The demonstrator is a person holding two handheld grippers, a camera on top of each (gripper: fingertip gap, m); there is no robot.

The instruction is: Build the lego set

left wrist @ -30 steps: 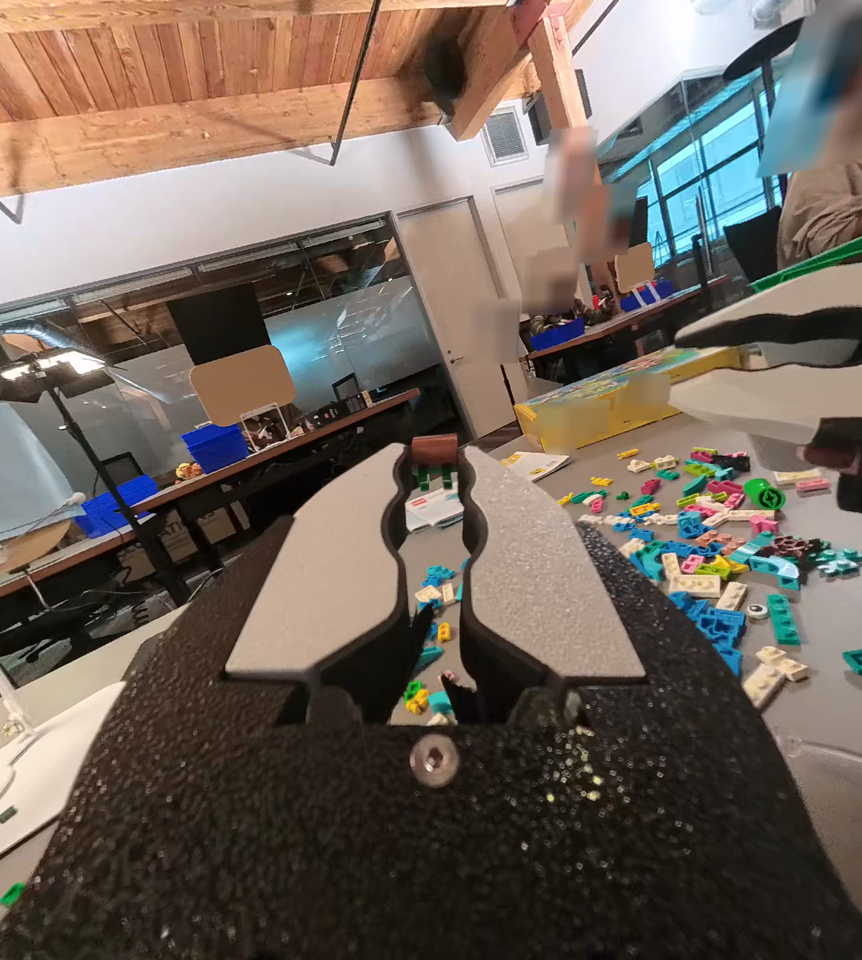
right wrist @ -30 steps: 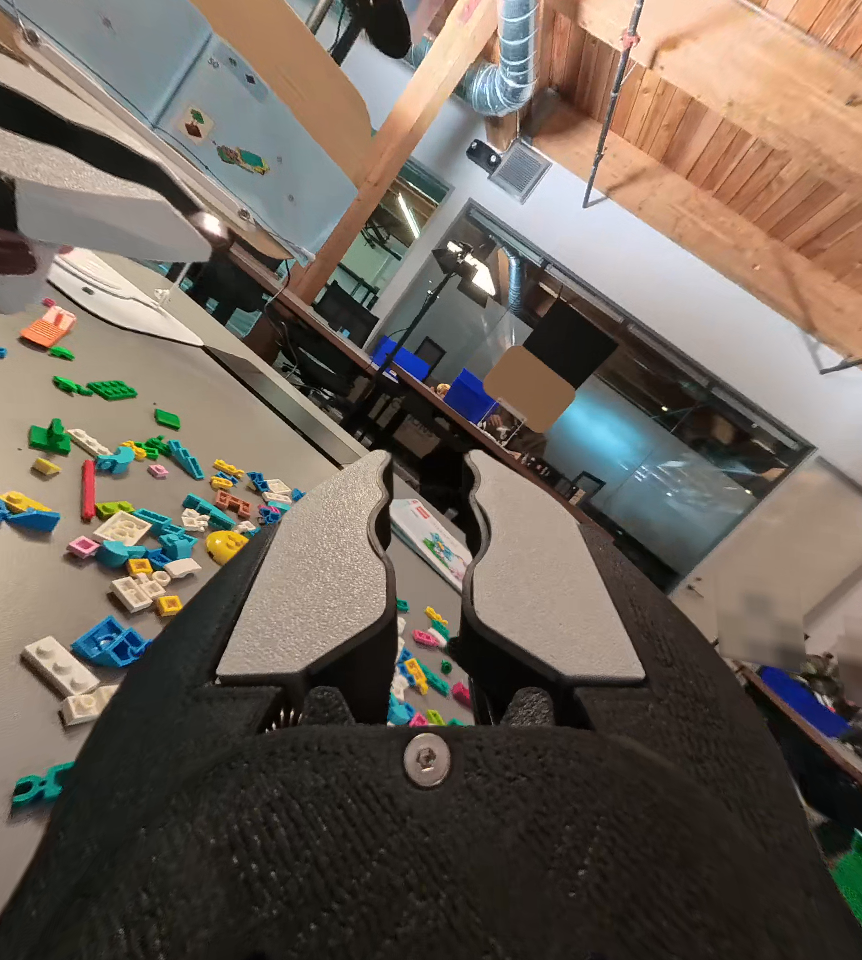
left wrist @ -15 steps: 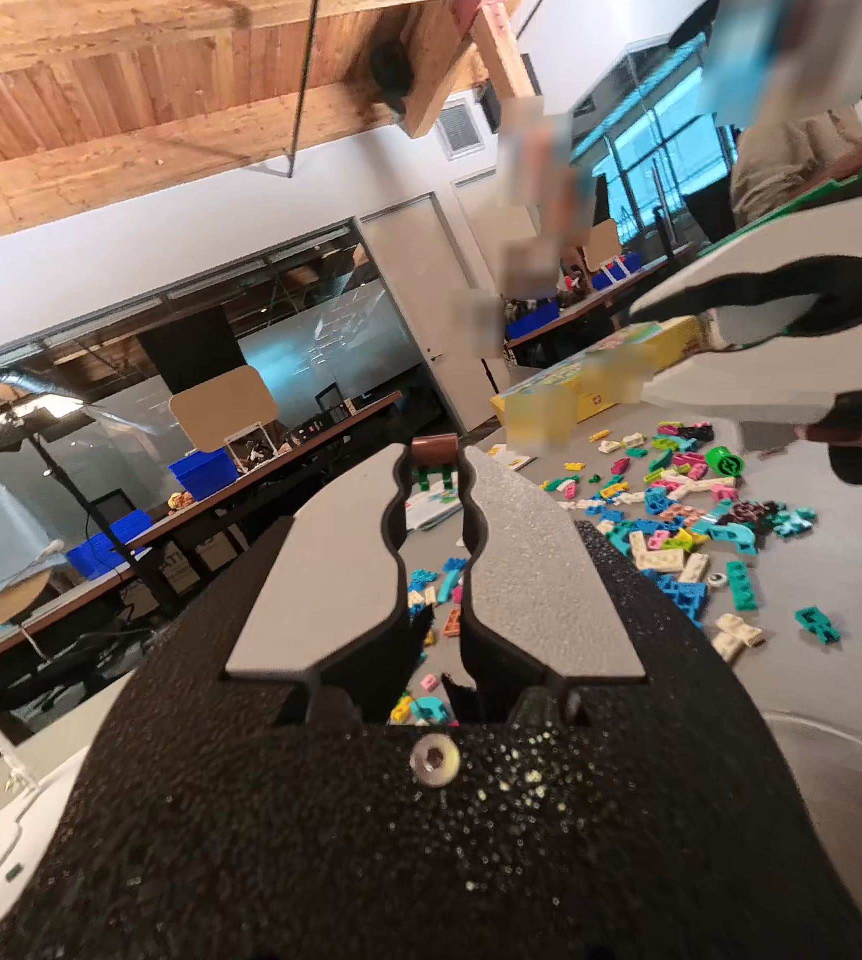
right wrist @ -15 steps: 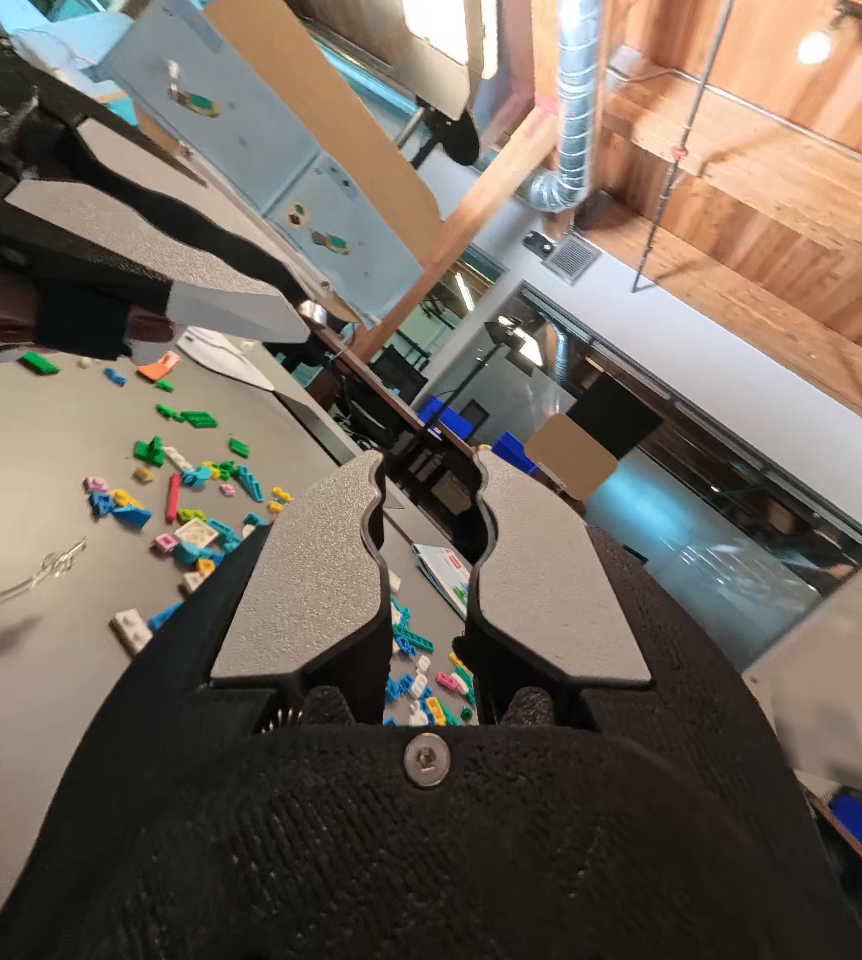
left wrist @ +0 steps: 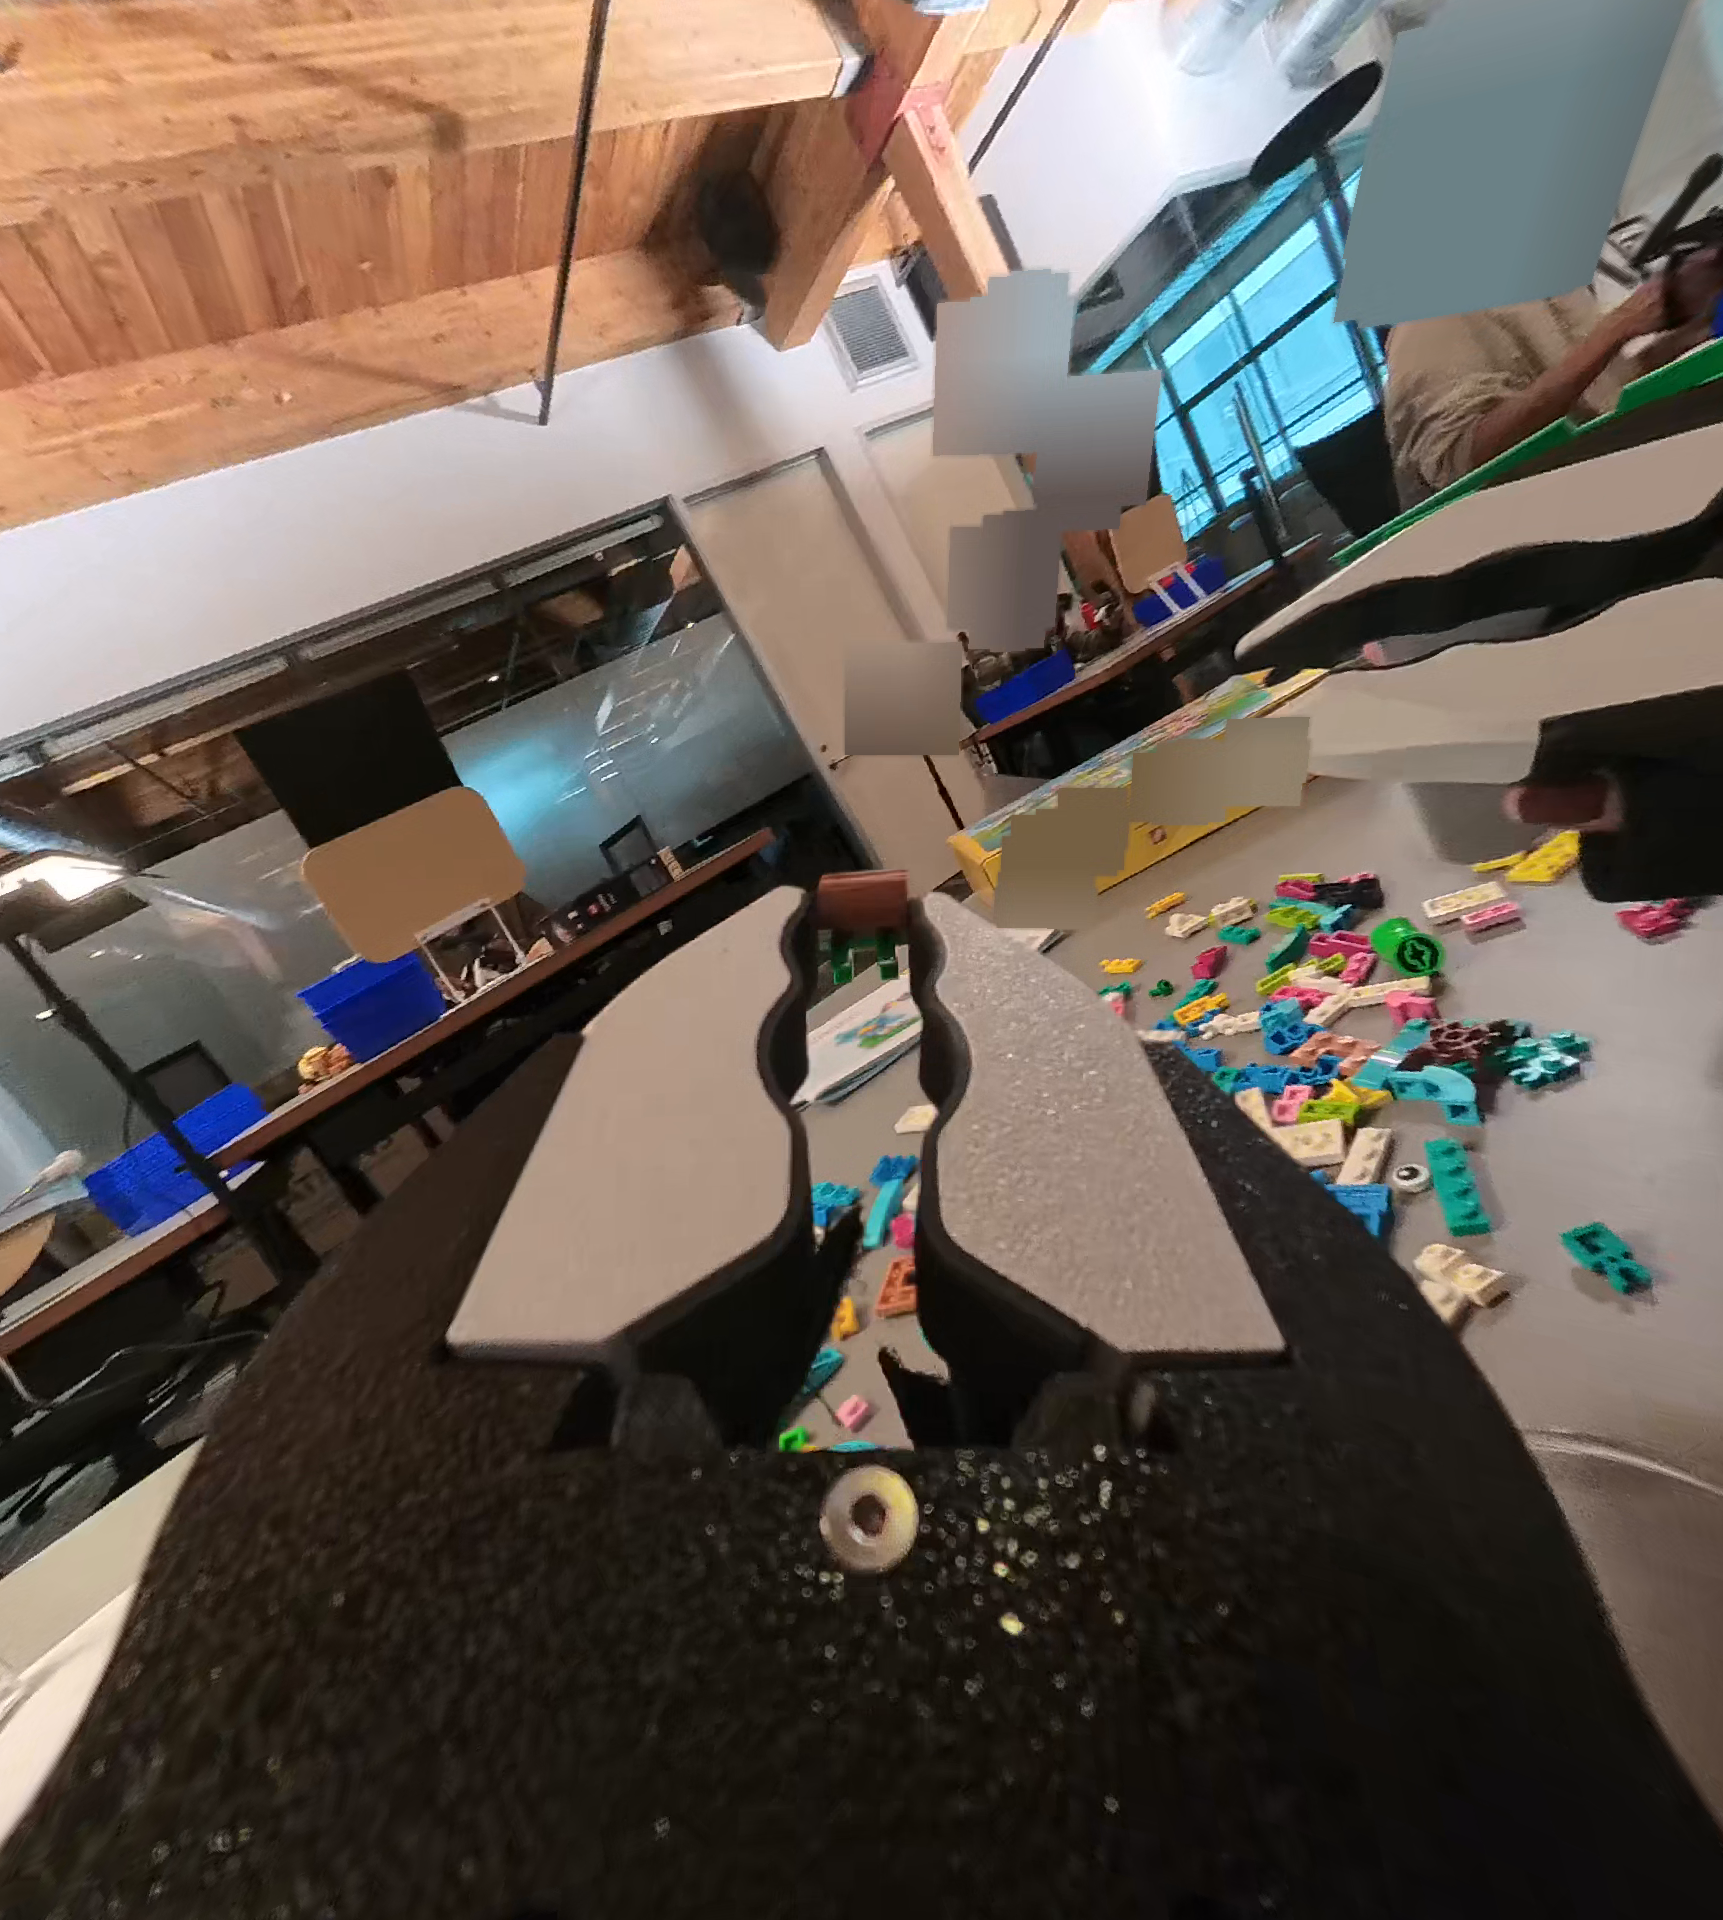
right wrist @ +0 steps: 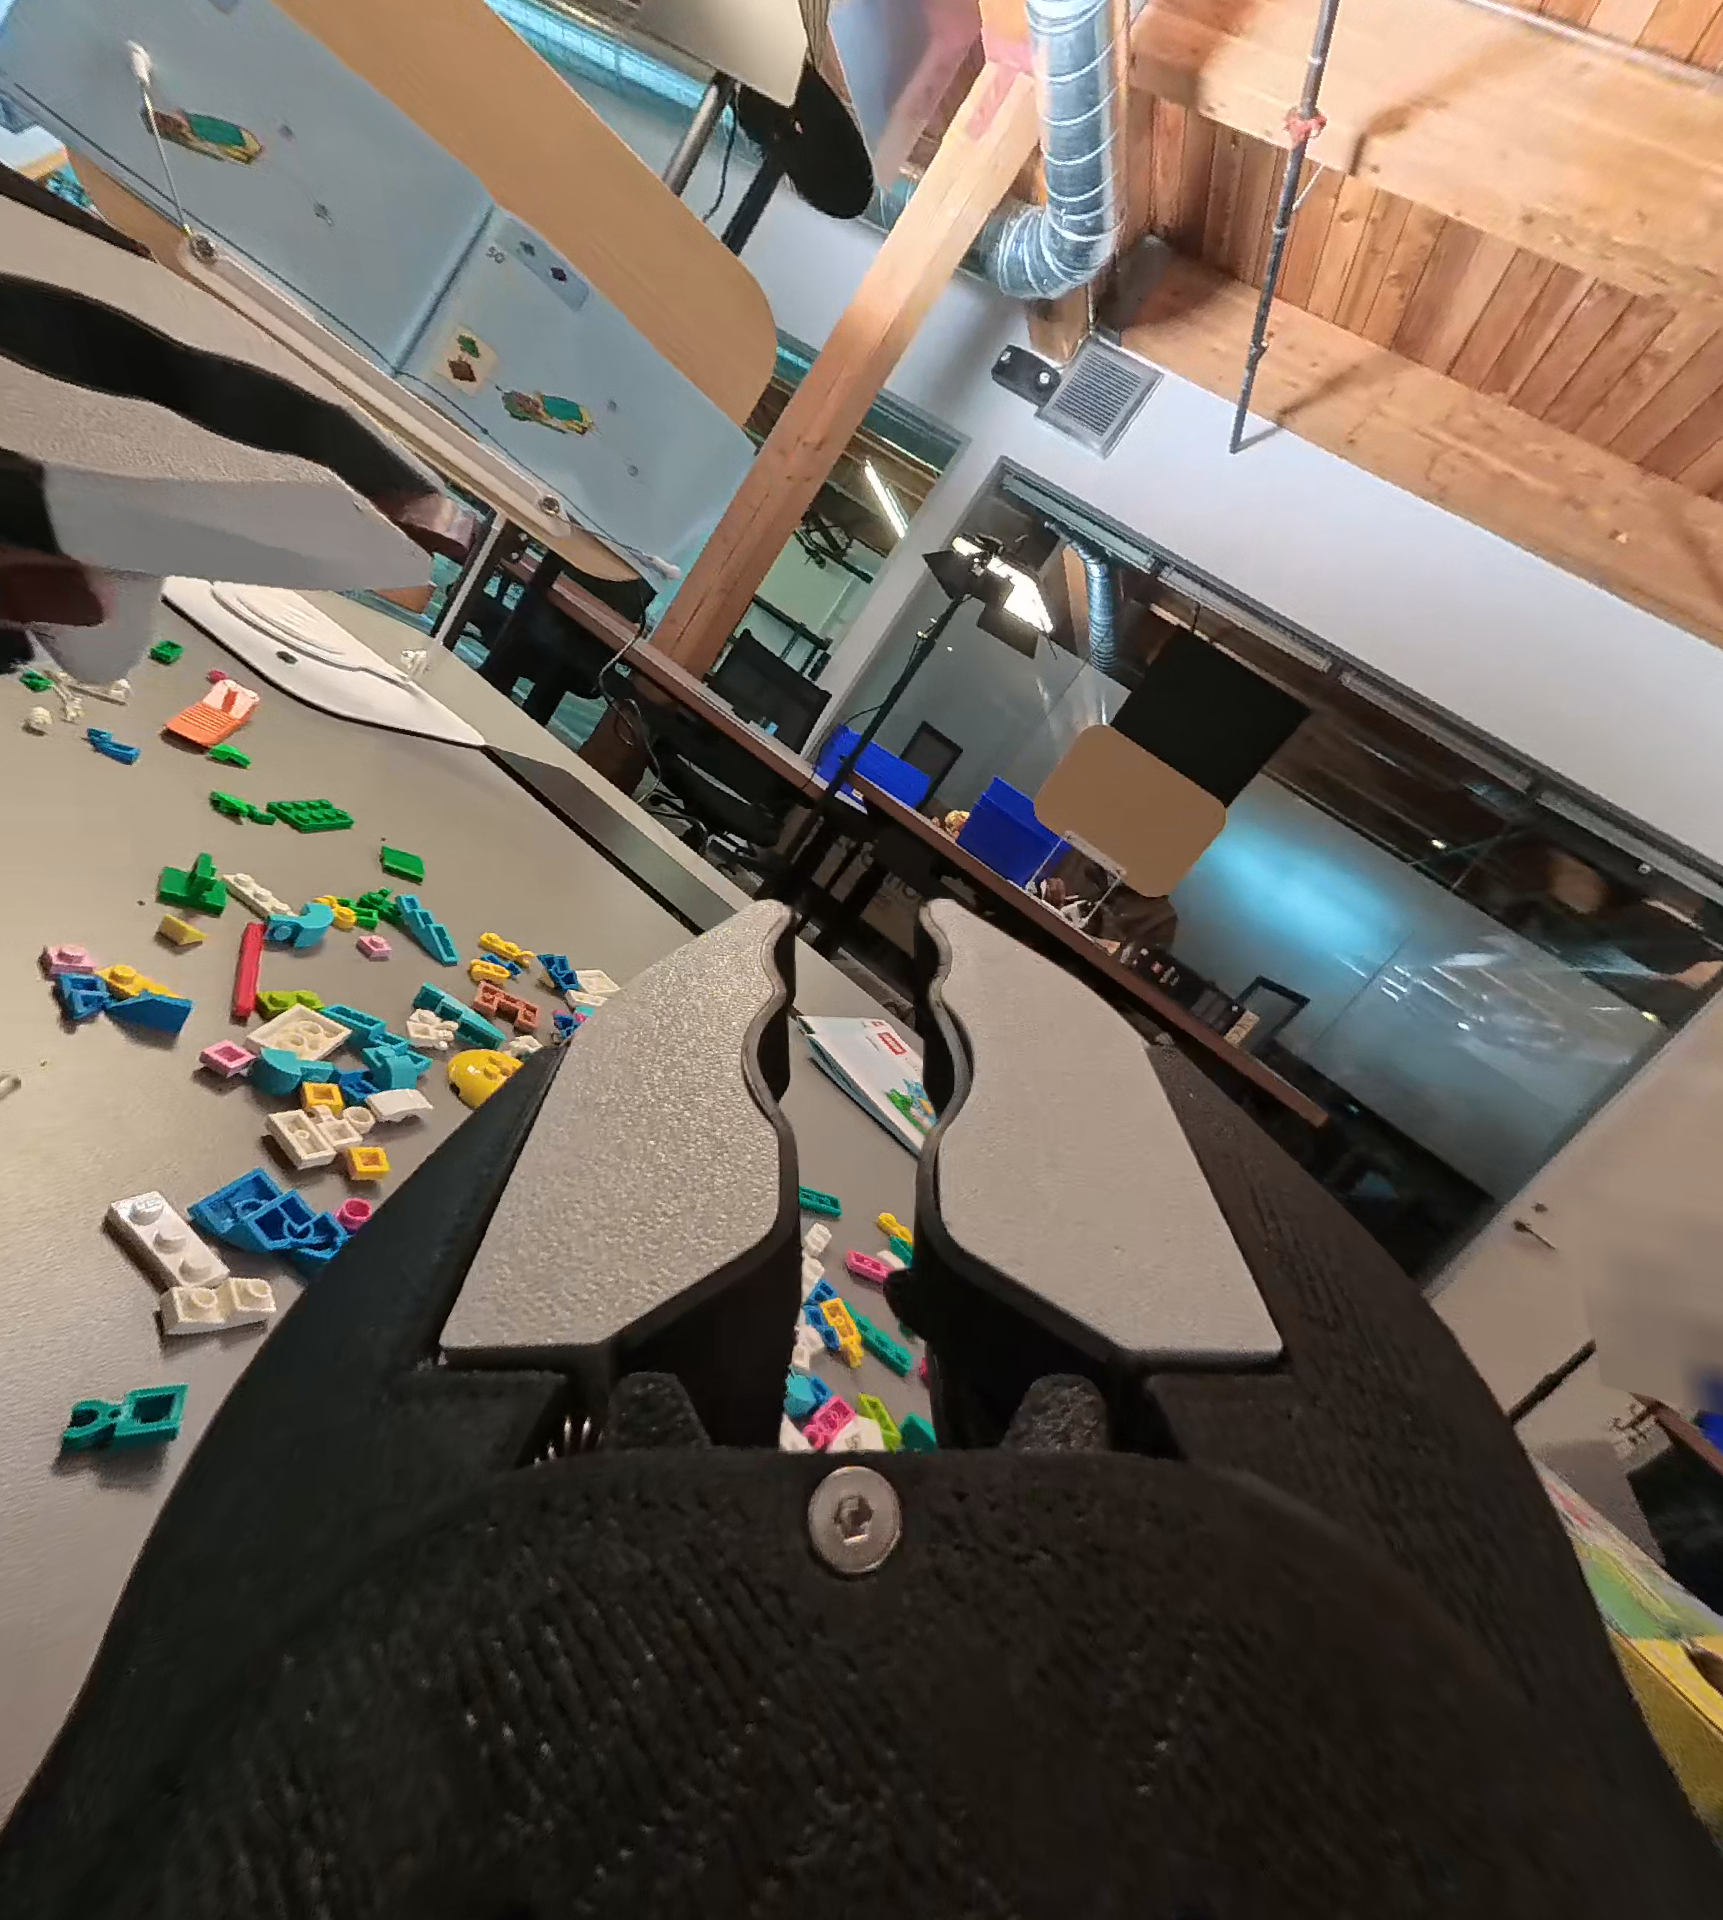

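My left gripper point(left wrist: 864, 914) is shut on a small brown piece point(left wrist: 862, 899) with a green piece point(left wrist: 867, 951) hanging under it, held in the air above the grey table point(left wrist: 1615, 1195). It also shows at the upper left of the right wrist view point(right wrist: 400, 540). My right gripper point(right wrist: 857, 920) has its fingers a narrow gap apart, with nothing between them in its own view. It also shows at the right of the left wrist view point(left wrist: 1252, 649), above the table. Several loose coloured bricks point(left wrist: 1335, 1039) lie scattered on the table, also in the right wrist view point(right wrist: 348, 1039).
A yellow set box point(left wrist: 982, 862) and an open instruction booklet point(left wrist: 857, 1039) lie at the table's far side. A white flat stand point(right wrist: 317, 644) sits at the table's left end. A green baseplate point(left wrist: 1615, 416) and a person's arm point(left wrist: 1480, 384) are at the far right. My hands' fingertips stand some 12 cm from each other.
Both grippers have swung and tilted in the air while staying near each other. The left one still holds the brown and green piece. Neither finger gap has changed.
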